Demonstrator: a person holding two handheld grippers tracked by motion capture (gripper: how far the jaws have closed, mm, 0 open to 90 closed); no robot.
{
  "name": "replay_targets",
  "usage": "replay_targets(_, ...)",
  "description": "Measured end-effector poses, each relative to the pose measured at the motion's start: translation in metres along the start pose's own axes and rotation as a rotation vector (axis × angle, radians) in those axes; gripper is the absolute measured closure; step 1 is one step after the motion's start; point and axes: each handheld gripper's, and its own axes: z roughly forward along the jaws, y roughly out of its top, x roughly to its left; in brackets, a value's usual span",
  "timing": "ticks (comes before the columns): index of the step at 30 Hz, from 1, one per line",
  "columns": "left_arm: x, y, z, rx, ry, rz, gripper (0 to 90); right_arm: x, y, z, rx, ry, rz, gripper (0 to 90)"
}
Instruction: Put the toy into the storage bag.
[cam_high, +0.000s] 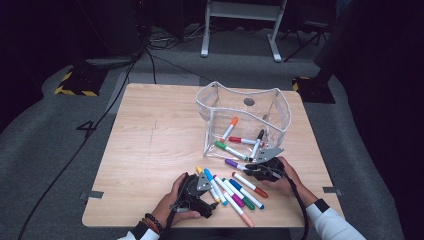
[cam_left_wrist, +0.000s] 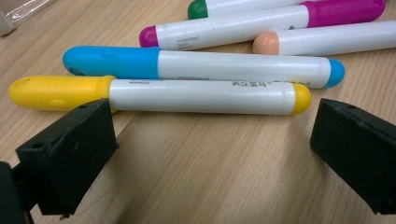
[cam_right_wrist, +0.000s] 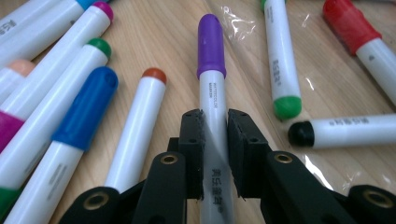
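My right gripper (cam_right_wrist: 215, 140) is shut on a purple-capped white marker (cam_right_wrist: 211, 56), both pads pressed on its barrel low over the table. From above, that gripper (cam_high: 251, 169) lies just in front of the clear pouch (cam_high: 286, 117), with the purple marker (cam_high: 232, 163) pointing left. My left gripper (cam_left_wrist: 210, 135) stands open on the wood, its jaws wide apart and nothing between them. A yellow-capped marker (cam_left_wrist: 159, 95) lies crosswise just beyond its jaws, and a light blue one (cam_left_wrist: 187, 65) behind that. In the high view the left gripper (cam_high: 199, 181) sits at the left end of the loose marker pile (cam_high: 235, 192).
The clear pouch holds orange (cam_high: 230, 127), red (cam_high: 242, 140), green (cam_high: 229, 149) and black (cam_high: 258, 142) markers. Blue (cam_right_wrist: 77, 121), red-orange (cam_right_wrist: 137, 130) and green (cam_right_wrist: 280, 60) markers lie close beside the right jaws. The table's front edge (cam_high: 200, 226) is near both hands.
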Motion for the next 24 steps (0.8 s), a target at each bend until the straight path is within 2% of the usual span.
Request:
replay_targets(2, 0.0, 0.0, 0.0, 0.0, 0.001, 0.001, 0.5, -0.001, -0.006, -0.007, 0.01, 0.02, 0.01, 77.2)
replay_targets(6, 0.0, 0.0, 0.0, 0.0, 0.001, 0.0, 0.5, 0.0, -0.026, -0.025, 0.015, 0.007, 0.02, 77.1)
replay_targets(13, 0.0, 0.0, 0.0, 0.0, 0.0, 0.0, 0.5, 0.005, -0.07, -0.064, 0.013, 0.01, 0.069, 76.7)
replay_targets(16, 0.0, 0.0, 0.0, 0.001, 0.0, 0.0, 0.5, 0.008, -0.082, -0.075, 0.023, 0.007, 0.063, 72.0)
replay_targets(19, 0.0, 0.0, 0.0, 0.0, -0.002, 0.002, 0.5, 0.009, -0.083, -0.076, 0.022, -0.003, 0.066, 66.3)
replay_targets(24, 0.0, 0.001, 0.001, 0.0, -0.003, 0.004, 0.5, 0.009, -0.069, -0.059, -0.016, -0.008, 0.082, 58.8)
